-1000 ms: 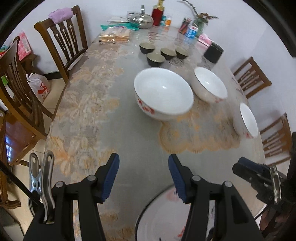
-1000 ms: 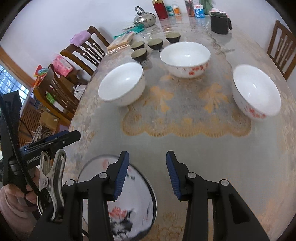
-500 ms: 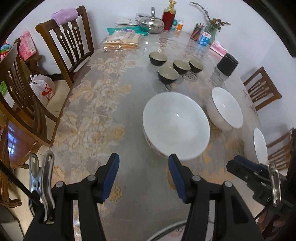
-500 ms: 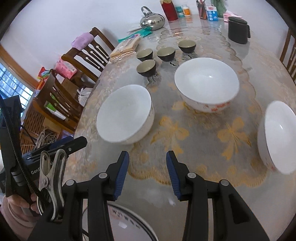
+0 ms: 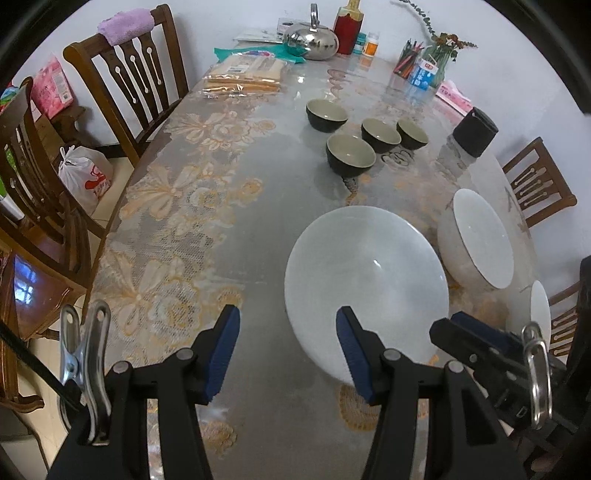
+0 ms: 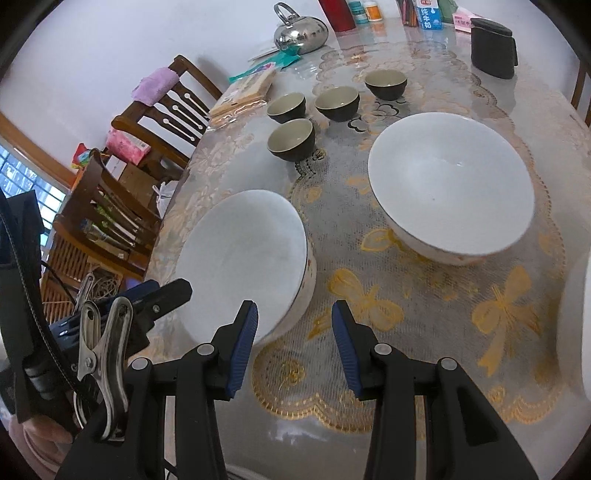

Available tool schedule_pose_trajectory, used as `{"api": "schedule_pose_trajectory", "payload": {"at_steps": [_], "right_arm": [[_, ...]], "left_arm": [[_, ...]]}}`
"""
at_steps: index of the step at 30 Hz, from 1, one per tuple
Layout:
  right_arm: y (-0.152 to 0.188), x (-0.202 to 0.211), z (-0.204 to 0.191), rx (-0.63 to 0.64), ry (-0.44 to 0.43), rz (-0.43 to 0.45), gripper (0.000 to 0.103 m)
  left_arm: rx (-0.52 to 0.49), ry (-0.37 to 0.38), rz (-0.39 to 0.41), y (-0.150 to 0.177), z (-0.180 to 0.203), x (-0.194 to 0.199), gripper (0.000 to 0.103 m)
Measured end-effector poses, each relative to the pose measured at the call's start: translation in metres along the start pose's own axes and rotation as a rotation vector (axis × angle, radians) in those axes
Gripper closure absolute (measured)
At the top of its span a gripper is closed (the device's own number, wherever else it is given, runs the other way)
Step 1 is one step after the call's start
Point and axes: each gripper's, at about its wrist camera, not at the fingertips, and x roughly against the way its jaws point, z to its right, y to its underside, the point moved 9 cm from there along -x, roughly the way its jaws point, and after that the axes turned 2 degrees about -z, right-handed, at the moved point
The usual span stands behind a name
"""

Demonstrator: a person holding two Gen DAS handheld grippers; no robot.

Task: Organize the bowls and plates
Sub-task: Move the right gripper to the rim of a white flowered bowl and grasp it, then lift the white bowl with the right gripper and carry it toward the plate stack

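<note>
Bare tablecloth (image 5: 177, 206) lies open leftward; white bowls (image 5: 365, 280) and dark cups (image 5: 350, 154) crowd the right.

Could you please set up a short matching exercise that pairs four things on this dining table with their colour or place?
Things:
1. kettle
2. small bowls
3. towel
4. nearest large bowl

Descriptions:
A. purple, draped over a chair back
B. white inside, just ahead of the left gripper
C. shiny metal, at the far end of the table
D. dark outside and pale inside, four in a cluster

Pairs: 1-C, 2-D, 3-A, 4-B
</note>
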Motion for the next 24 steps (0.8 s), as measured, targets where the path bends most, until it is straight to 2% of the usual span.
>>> {"api": "schedule_pose_trajectory", "payload": {"at_steps": [3, 9, 11, 16, 20, 24], "right_arm": [[-0.005, -0.009, 0.003, -0.011, 0.004, -0.001, 0.060], [-0.007, -0.025, 0.011, -0.026, 0.008, -0.016, 0.060], [-0.007, -0.029, 0.012, -0.031, 0.005, -0.019, 0.060], [-0.008, -0.034, 0.012, -0.011, 0.011, -0.016, 0.060], [-0.009, -0.037, 0.013, -0.007, 0.026, -0.011, 0.060], [-0.009, -0.040, 0.014, -0.017, 0.018, -0.012, 0.060]], "left_arm": [[0.006, 0.007, -0.010, -0.003, 0.002, -0.009, 0.049], [-0.046, -0.024, -0.023, -0.004, 0.006, -0.023, 0.063], [-0.041, -0.011, -0.033, -0.004, 0.006, -0.028, 0.067], [-0.026, 0.014, -0.061, -0.001, 0.007, -0.040, 0.069], [-0.037, -0.014, -0.069, 0.000, 0.006, -0.047, 0.069], [-0.015, 0.018, -0.096, 0.002, 0.004, -0.054, 0.069]]}}
